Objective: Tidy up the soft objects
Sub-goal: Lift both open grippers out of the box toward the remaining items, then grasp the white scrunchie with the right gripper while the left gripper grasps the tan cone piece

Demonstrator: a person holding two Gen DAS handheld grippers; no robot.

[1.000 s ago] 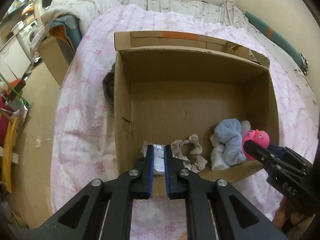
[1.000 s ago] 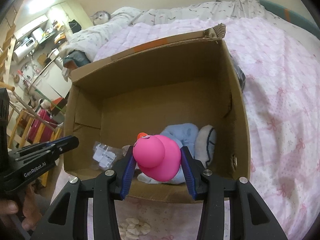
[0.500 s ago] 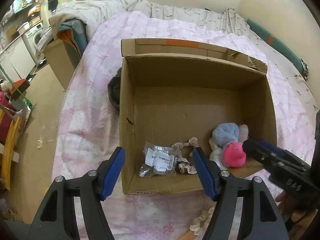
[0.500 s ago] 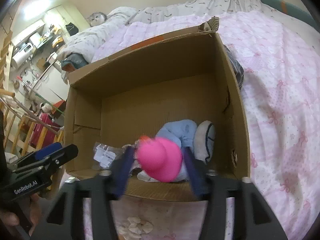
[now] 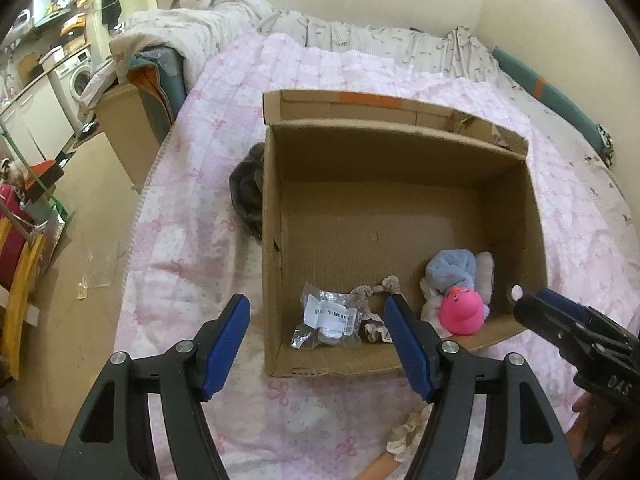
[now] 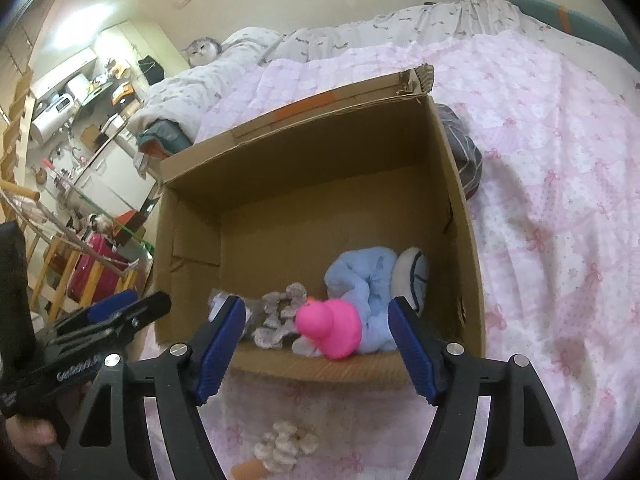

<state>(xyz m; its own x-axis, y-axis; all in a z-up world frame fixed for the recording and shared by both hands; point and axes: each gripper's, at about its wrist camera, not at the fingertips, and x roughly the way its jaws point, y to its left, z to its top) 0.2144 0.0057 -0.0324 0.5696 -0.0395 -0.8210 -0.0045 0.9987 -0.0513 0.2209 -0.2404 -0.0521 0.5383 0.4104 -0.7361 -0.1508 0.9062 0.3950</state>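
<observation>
**Nearly packed: one scrunchie left on the bed**

Already the cardboard box (image 5: pixel 276 240) holds the pink duck (image 5: pixel 460 312), a blue plush (image 5: pixel 452 270), a beige scrunchie (image 5: pixel 372 300) and a plastic packet (image 5: pixel 328 318). Both the left gripper (image 5: pixel 316 348) and right gripper (image 6: pixel 316 352) hang spread and empty near the box's front edge. Outside, a cream scrunchie (image 6: pixel 284 446) lies on the pink bedspread (image 6: pixel 560 200), probably next; dark cloth (image 5: pixel 246 196) sits beside the box.

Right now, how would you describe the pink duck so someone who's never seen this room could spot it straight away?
Find the open cardboard box sitting on the pink bedspread. Look inside at its near right corner, where a pale blue plush toy lies. The pink duck rests against that toy's near side; it is the only bright, glossy, smooth thing among the dull fabric pieces and a clear plastic packet.
</observation>
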